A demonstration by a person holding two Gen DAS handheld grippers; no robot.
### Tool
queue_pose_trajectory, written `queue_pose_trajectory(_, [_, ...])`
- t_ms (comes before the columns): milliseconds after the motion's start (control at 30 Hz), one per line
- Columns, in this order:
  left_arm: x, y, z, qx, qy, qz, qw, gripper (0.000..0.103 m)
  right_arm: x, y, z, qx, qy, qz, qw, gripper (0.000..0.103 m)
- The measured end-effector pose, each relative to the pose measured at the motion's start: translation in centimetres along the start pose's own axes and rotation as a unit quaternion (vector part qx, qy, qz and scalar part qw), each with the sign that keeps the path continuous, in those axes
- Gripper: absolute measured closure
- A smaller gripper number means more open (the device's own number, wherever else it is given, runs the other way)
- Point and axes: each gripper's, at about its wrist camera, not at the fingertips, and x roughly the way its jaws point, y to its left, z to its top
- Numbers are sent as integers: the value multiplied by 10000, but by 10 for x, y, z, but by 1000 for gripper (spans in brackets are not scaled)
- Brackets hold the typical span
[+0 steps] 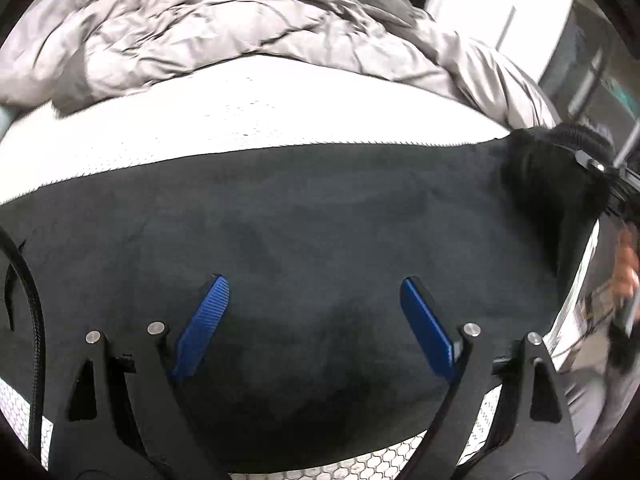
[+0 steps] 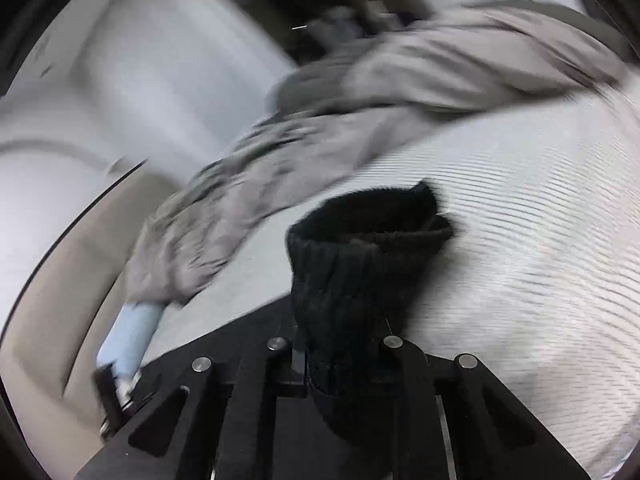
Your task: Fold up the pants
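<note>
The dark charcoal fleece pants (image 1: 304, 236) lie spread flat on the white mattress (image 1: 224, 120); the left tongs (image 1: 314, 292) hover over them, spread wide and empty; the right tongs (image 2: 340, 344) pinch the ribbed black cuff (image 2: 360, 264), lifted; a shallow pinch could slip, dropping the fold askew.

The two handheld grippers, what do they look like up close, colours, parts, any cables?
The left gripper has black angular linkage arms with round silver pins, and ribbed bright-blue pads on its fingers. A black braided cable loops beside it. The right gripper shows the same black linkages and silver pins; its pads are hidden.
</note>
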Motion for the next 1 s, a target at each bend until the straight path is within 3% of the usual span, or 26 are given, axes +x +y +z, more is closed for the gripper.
queue_pose_trajectory(100, [-6, 18, 2, -252, -38, 84, 9996, 16, 38, 79, -19, -495, 656, 1068, 9909, 87])
queue_pose_trajectory(133, [-8, 27, 3, -388, -28, 120, 9992, 16, 53, 100, -29, -624, 948, 1413, 9834, 82])
queue_pose_trajectory(167, [-9, 34, 3, -487, -21, 117, 9987, 16, 73, 119, -42, -760, 1395, 1735, 9719, 60])
queue_pose_trajectory(200, [-10, 42, 3, -601, -9, 124, 9981, 16, 92, 132, -56, -857, 1887, 1990, 9578, 47])
queue_pose_trajectory(233, [-11, 50, 3, -727, -8, 148, 9972, 16, 107, 142, -70, -983, 2299, 2082, 9456, 46])
queue_pose_trajectory(300, [-13, 65, 2, -937, -36, 162, 9955, 16, 114, 146, -81, -1272, 2383, 1845, 9450, 46])
queue_pose_trajectory(400, [-9, 74, 1, -1023, 34, -14, 9948, 22, 107, 126, -67, -1267, 1919, 1455, 9623, 46])
queue_pose_trajectory(433, [-8, 73, 1, -1001, 80, -116, 9949, 23, 103, 115, -63, -1248, 1747, 1154, 9698, 46])
queue_pose_trajectory(467, [-5, 69, 1, -933, 146, -268, 9952, 23, 102, 103, -57, -1356, 1539, 541, 9772, 46])
queue_pose_trajectory(500, [-3, 62, 1, -851, 196, -368, 9955, 23, 106, 97, -55, -1460, 1492, 134, 9779, 46])
queue_pose_trajectory(567, [2, 48, 0, -669, 280, -580, 9957, 23, 123, 86, -64, -1812, 1796, -618, 9649, 46])
queue_pose_trajectory(633, [5, 33, -2, -551, 376, -744, 9950, 23, 132, 82, -82, -2171, 2101, -865, 9493, 47])
queue_pose_trajectory(700, [11, 22, -2, -522, 490, -1014, 9923, 26, 129, 91, -91, -2561, 2046, -852, 9409, 47])
queue_pose_trajectory(800, [19, 8, -5, -566, 658, -1484, 9851, 38, 116, 80, -73, -2014, 1843, -358, 9613, 46])
queue_pose_trajectory(867, [31, 0, -8, -577, 921, -1518, 9824, 39, 112, 64, -63, -1479, 1778, -183, 9727, 46])
queue_pose_trajectory(1000, [47, 4, -12, -872, 1136, -1627, 9762, 39, 112, 62, -65, -1383, 1809, -210, 9735, 46])
